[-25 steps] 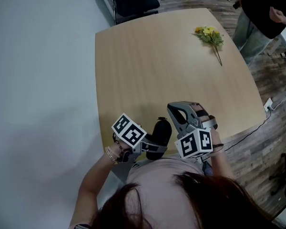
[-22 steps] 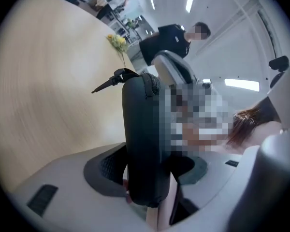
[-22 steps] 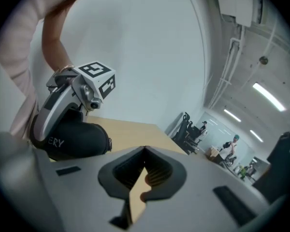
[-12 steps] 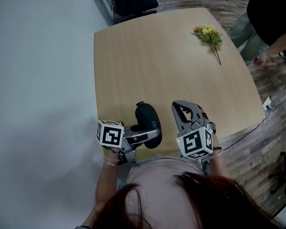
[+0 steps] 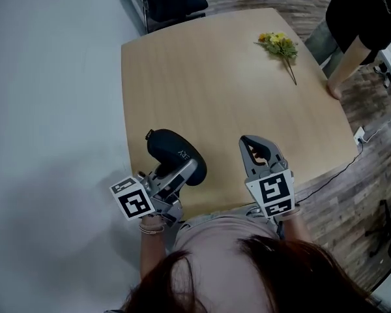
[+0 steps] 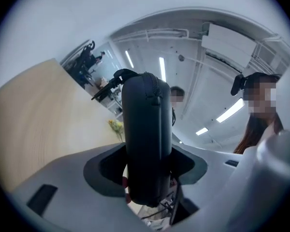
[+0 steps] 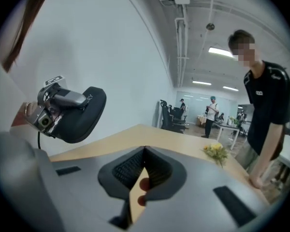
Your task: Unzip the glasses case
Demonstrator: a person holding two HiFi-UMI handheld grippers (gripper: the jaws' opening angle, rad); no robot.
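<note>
Above table (image 5: 215, 77) edge | glasses case (image 5: 173, 150) clamped in left hand-held gripper (image 5: 188, 168) | right hand-held gripper (image 5: 251, 142) closed, alongside

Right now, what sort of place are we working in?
Probably an open-plan office or lab: black office chairs beyond the wooden table, people standing at a desk farther back, strip lights on the ceiling.
</note>
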